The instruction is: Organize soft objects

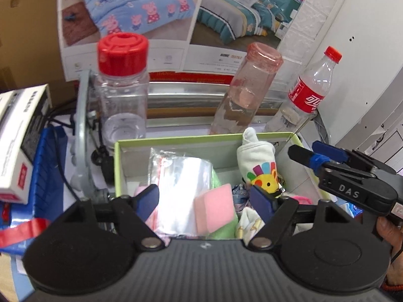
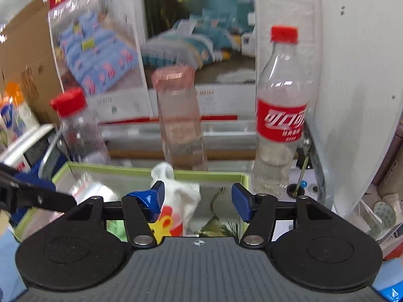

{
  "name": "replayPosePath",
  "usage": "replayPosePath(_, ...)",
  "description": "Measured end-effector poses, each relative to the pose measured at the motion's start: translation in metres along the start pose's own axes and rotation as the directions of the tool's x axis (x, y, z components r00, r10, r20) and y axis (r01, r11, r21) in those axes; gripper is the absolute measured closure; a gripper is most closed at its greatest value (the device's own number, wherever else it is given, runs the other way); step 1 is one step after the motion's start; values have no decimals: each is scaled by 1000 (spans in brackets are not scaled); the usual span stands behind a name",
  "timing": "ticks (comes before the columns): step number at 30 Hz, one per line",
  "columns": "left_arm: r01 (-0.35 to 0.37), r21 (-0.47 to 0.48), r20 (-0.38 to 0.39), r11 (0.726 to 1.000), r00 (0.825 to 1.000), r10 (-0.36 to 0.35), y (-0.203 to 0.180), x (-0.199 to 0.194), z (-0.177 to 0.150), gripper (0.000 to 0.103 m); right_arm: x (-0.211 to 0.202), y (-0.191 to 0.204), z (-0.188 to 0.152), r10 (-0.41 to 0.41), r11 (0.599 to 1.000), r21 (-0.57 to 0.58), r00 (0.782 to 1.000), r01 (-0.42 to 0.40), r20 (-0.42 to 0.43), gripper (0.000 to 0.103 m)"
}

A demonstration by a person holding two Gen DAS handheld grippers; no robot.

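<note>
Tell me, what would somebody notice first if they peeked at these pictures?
Probably the three bottles lined up behind the box: a clear jar with a big red lid on the left, a pink-topped bottle in the middle and a red-labelled cola bottle on the right. In front, the green-rimmed box holds soft things, like a pink sponge and a white cloth with a colourful print.

3 bottles (image 1: 312,93), bedding poster (image 1: 156,12)

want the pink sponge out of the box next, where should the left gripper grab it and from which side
Grip the pink sponge across its two long flat sides, coming from above. It lies uppermost on the clear plastic bag in the green box, faces exposed.
</note>
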State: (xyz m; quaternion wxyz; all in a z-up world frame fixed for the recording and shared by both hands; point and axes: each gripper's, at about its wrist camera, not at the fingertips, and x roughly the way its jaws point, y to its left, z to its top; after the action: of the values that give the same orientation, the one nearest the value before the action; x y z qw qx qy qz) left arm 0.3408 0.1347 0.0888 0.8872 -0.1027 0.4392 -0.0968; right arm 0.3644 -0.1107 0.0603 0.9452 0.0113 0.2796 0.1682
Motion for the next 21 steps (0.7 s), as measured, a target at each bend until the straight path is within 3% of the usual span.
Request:
replayPosePath(6,-5,-30,40,1000,999,6,-6,-35,-28,19,-28,9,-11,12,1000,-28,1000,-12,-6,49)
replayPosePath(8,-12,-33,64,999,998,14,-10,-49,-42,13,-42,12,-19,13,999,-30,1000,-14,-8,48)
replayPosePath(9,-21,-33,84,999,996,24,-12,-57,-51,3,-49,13,-24,13,1000,-27,1000,-13,-5,48)
replayPosePath(10,-33,-35,112,999,993,37,-13,-65,-60,1,-57,14,-30,11,1000,-22,1000,-11,-2,47)
replayPosePath(15,-67,-52,178,996,981,75,-19,-95,-104,1,-94,16,-64,4,1000,25,1000,-4,-4,46)
replayPosePath(21,-104,-122,227,987,965,129,-25,-109,-153,1,-132,21,-106,-72,992,106,997,70,11,46)
